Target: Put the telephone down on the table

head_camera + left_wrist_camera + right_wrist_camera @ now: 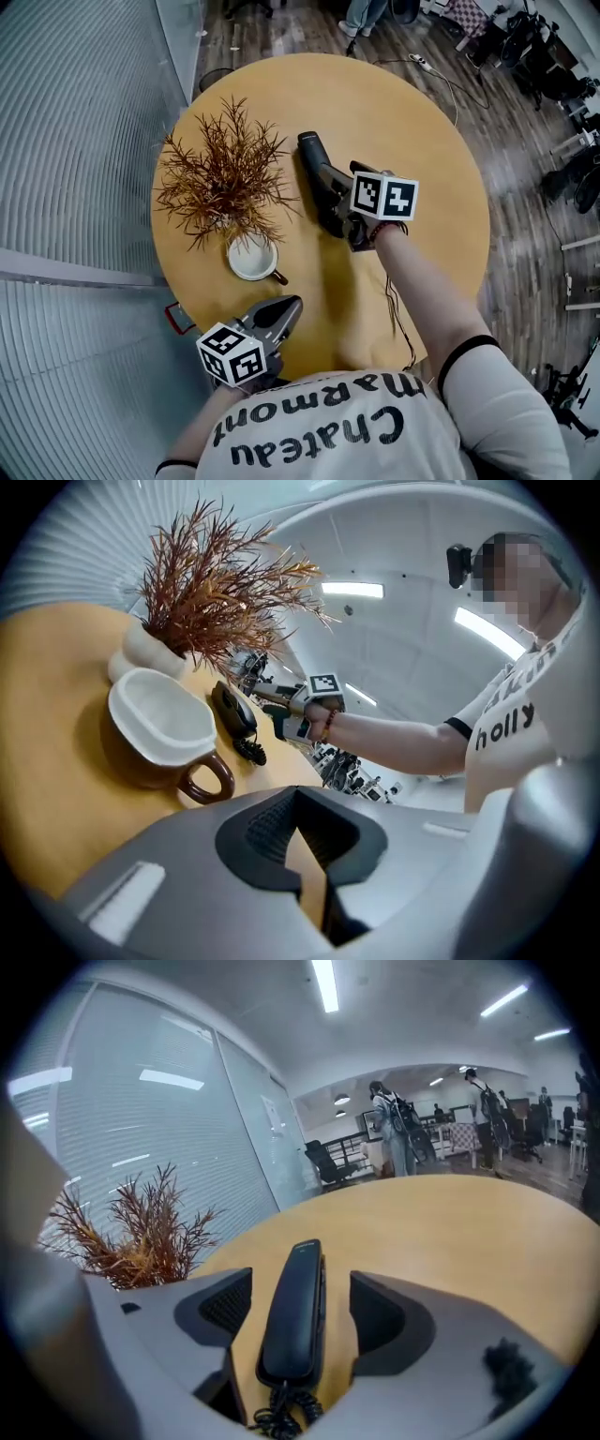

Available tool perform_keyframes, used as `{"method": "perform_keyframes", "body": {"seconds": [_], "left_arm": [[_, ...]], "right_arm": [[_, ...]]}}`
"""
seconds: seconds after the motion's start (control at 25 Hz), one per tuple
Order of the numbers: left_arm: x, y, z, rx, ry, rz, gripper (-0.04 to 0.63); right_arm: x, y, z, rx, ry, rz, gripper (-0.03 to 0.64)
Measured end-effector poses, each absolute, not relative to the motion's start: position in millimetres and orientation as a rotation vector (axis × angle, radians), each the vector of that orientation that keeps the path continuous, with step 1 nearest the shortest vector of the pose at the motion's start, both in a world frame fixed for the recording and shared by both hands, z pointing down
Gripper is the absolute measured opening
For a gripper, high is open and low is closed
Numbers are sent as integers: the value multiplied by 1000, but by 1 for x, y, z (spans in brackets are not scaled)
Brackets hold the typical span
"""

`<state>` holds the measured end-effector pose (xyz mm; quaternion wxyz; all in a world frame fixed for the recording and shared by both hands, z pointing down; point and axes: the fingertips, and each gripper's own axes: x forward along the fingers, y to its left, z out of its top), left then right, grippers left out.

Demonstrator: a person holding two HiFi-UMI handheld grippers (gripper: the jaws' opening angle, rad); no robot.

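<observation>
1. While the right tongs [300, 1299] stand wide open, the telephone [292, 1321] lies between them, touching neither, seemingly flat on the surface [450, 1232].
2. Its curly cord [281, 1419] is cut off below.
3. The left tongs [298, 803] are closed, empty.

White T-shirt [375, 412], black lettering [319, 433], black-trimmed sleeves [466, 349]

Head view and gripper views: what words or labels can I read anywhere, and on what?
"Chateau Marmont": black print on the person's white T-shirt, upside down in the head view.
"holly": same shirt, left gripper view; rest hidden.
Black telephone handset: small mark at far end, too small to read.
White marker cubes: square patterns only, no words.
</observation>
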<state>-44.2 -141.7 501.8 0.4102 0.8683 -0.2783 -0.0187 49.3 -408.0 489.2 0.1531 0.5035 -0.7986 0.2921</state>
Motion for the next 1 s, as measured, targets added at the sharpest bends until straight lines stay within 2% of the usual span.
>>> {"method": "perform_keyframes", "body": {"seconds": [0.2, 0.24, 0.32, 0.44, 0.6, 1.0], "left_arm": [[-59, -141, 507, 2182, -798, -41, 6], [-59, -144, 506, 2190, -813, -42, 6], [-54, -148, 495, 2217, -836, -47, 5], [-41, -141, 468, 2263, -856, -63, 6], [-18, -119, 448, 2305, -868, -74, 5], [18, -53, 402, 2330, -997, -257, 6]], "right_arm": [[75, -379, 490, 1485, -2275, 866, 305], [82, -373, 489, 1497, -2276, 874, 271], [95, -360, 482, 1515, -2290, 885, 146], [111, -329, 466, 1514, -2332, 927, 127], [132, -283, 445, 1503, -2390, 957, 38], [181, -147, 375, 1416, -2582, 764, 17]]}}
